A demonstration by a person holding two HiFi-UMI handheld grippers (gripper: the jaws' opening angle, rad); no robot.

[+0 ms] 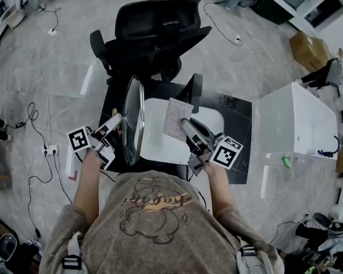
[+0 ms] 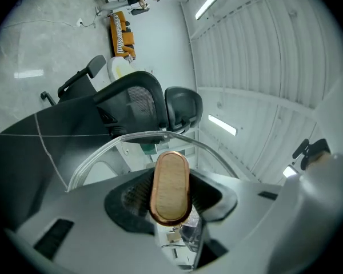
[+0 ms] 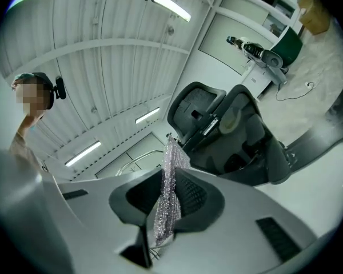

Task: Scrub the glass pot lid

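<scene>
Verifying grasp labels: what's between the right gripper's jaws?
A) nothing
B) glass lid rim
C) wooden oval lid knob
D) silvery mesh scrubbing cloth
D: the right gripper is closed on the silvery mesh scrubbing cloth, which sticks out past its jaws.

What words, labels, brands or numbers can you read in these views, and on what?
No text is legible.
The person's shirt: script lettering over a cartoon print, too blurred to read.
The left marker cube and right marker cube: square patterns only, no letters.
No print on the glass pot lid or the scrub cloth.
</scene>
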